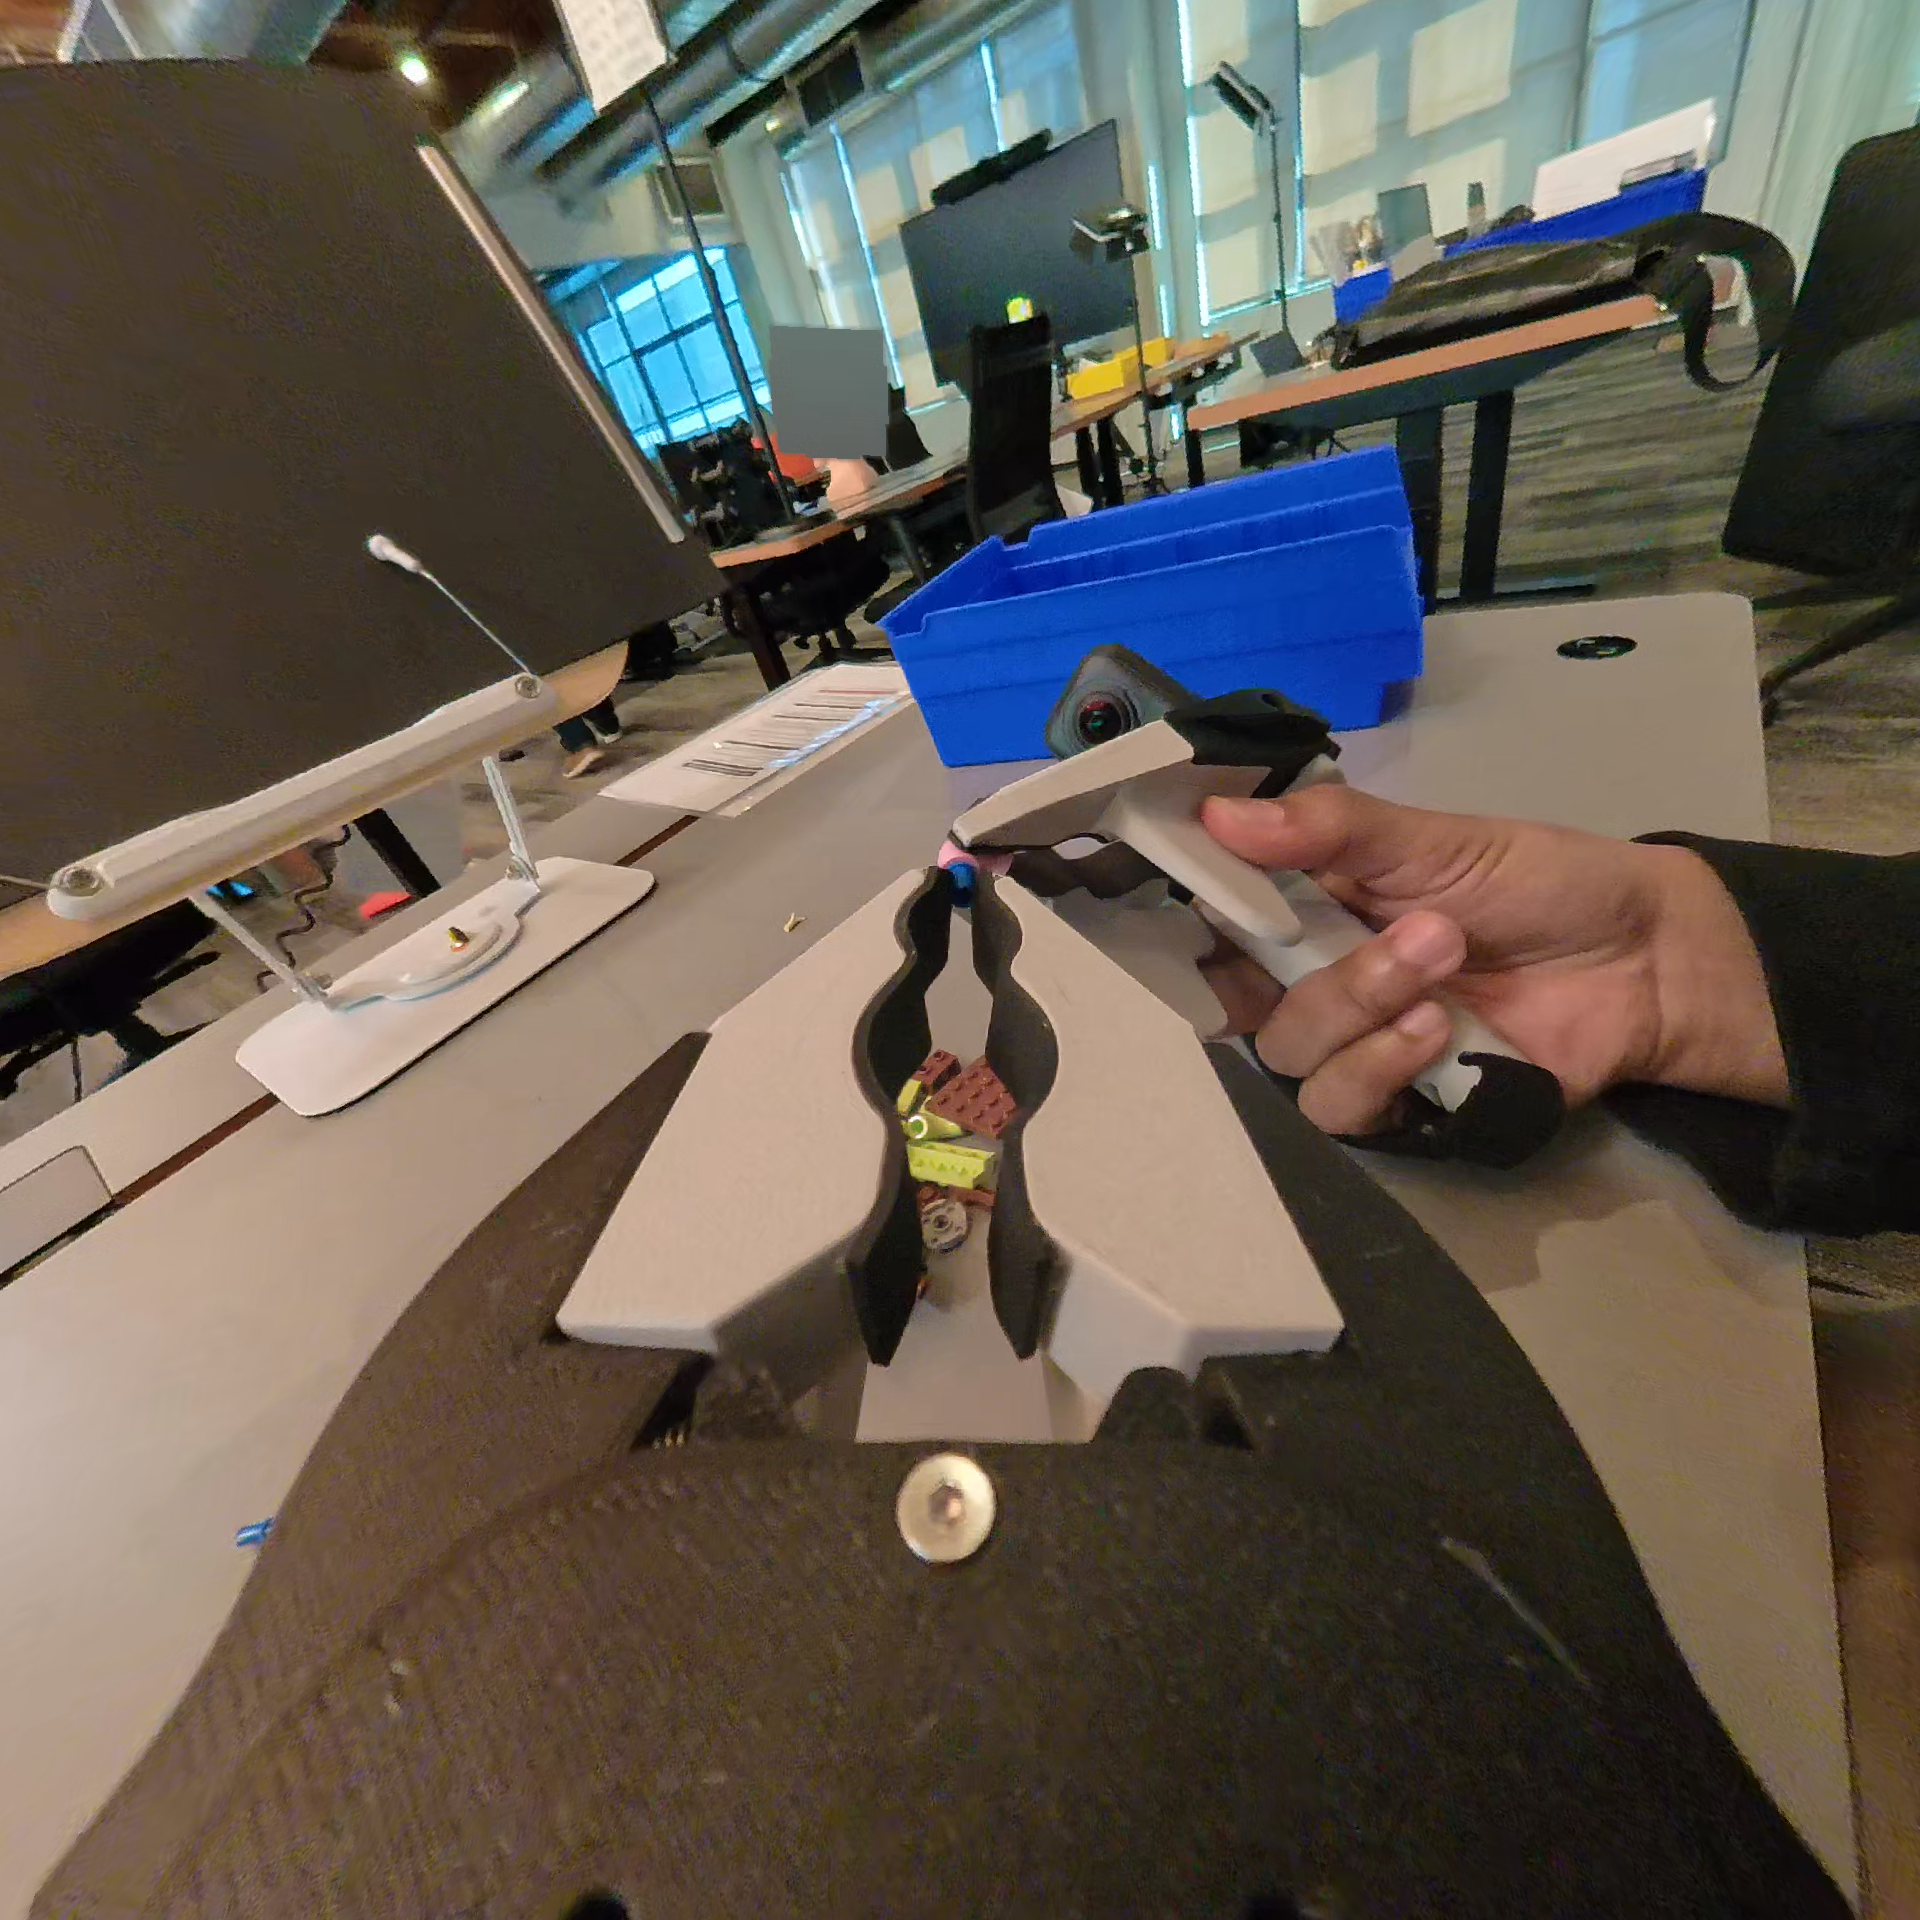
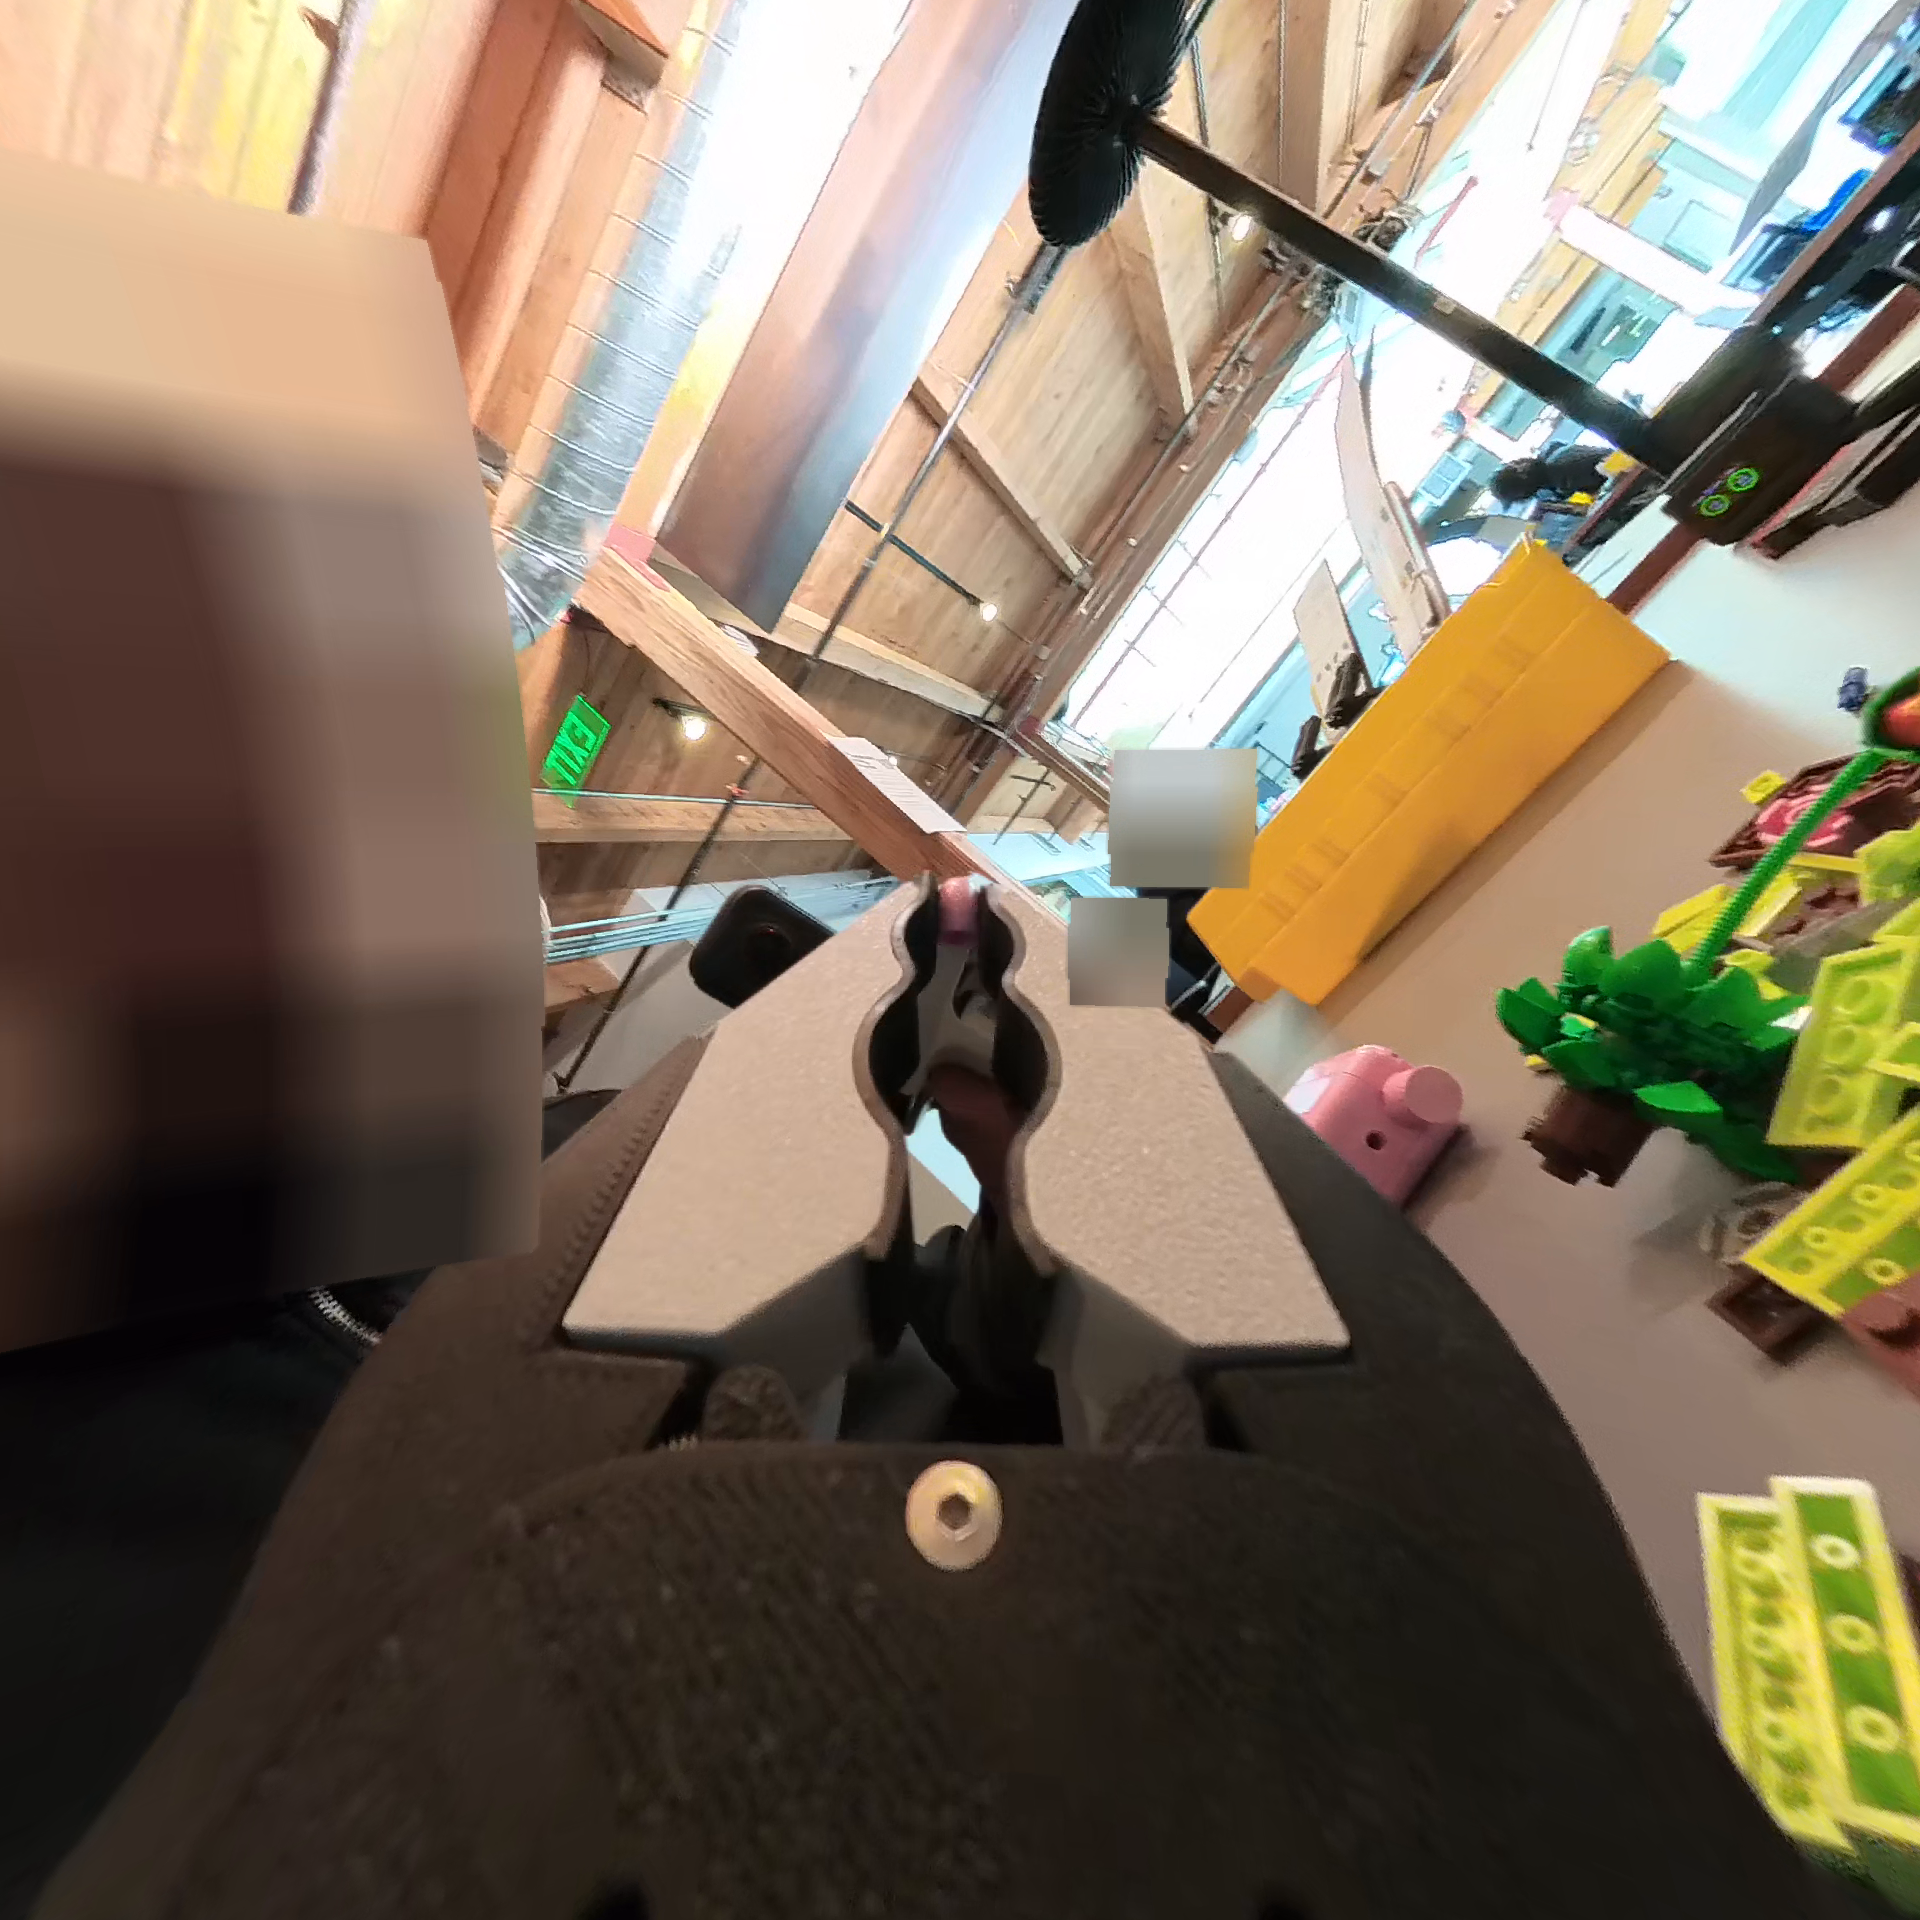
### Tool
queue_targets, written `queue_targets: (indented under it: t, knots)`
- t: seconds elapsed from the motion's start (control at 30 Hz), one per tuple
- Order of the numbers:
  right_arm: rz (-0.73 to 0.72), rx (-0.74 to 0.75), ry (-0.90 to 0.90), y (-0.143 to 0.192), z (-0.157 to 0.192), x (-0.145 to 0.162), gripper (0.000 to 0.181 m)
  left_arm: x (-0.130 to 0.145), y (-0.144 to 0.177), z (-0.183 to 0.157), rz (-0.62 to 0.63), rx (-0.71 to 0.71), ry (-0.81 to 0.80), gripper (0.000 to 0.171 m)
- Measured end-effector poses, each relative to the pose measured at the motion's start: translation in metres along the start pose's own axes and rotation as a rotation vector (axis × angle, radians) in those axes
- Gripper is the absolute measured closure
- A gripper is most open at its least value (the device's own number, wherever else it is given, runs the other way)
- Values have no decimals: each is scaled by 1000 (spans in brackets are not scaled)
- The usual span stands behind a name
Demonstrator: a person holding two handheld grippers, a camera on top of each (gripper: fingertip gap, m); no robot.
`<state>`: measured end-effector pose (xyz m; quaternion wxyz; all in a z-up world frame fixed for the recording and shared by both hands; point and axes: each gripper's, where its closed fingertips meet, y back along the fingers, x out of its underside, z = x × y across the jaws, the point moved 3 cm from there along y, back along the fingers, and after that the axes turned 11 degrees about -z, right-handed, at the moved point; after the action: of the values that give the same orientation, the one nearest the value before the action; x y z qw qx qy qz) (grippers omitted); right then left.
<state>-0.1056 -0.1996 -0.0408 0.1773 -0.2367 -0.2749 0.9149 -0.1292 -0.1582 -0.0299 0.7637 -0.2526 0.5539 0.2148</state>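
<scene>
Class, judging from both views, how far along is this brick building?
Done: a green plant model stands built. In hand: right gripper shut on a pink piece, left gripper shut on a blue piece, tip to tip. Left: lime plates and a pink block lie loose.

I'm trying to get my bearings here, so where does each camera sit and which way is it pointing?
Left wrist view: sits on the left gripper, looking low across the grey table towards a blue bin; shows its own fingers, the right gripper and the hand holding it.
Right wrist view: sits on the right gripper, tilted steeply up towards the wooden ceiling, bricks at the right edge.
Shared: both show the small pink piece where the two gripper tips meet.
</scene>
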Motion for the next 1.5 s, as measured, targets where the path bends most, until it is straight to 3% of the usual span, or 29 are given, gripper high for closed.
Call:
queue_targets:
  t: [0.07,0.2,0.43,0.7,0.8,0.83,0.87,0.93,1.03,1.1,1.27,1.5]
  knots:
    - [7,-3,15,1,1,1,177,-1,-1,-1,-13,-7,65,170]
    - [3,-17,26,4,8,-1,177,-3,-3,0,-67,14,404,170]
    - [11,5,156,2,16,-7,178,-1,-6,0,-151,62,832,170]
    - [-38,-6,217,-2,22,-12,179,-1,-8,-2,-259,120,1209,170]
    - [-131,-26,188,4,27,-20,179,-2,-6,-4,-241,97,1057,171]
    - [-305,-59,137,14,26,-45,178,-1,-3,-6,-219,66,931,171]
    - [-391,-54,107,34,24,-67,178,-2,-1,-6,-206,32,825,171]
    - [-286,59,264,37,25,-64,177,-6,-1,-5,-212,30,770,171]
    - [3,147,547,-1,22,-15,177,12,-9,-5,-53,30,609,171]
    - [84,201,656,-7,14,-3,177,15,-5,1,0,-9,504,171]
    - [120,275,764,-4,8,-3,177,18,0,10,100,-84,186,160]
    - [89,239,706,-4,10,-4,177,22,3,12,177,-128,-71,151]
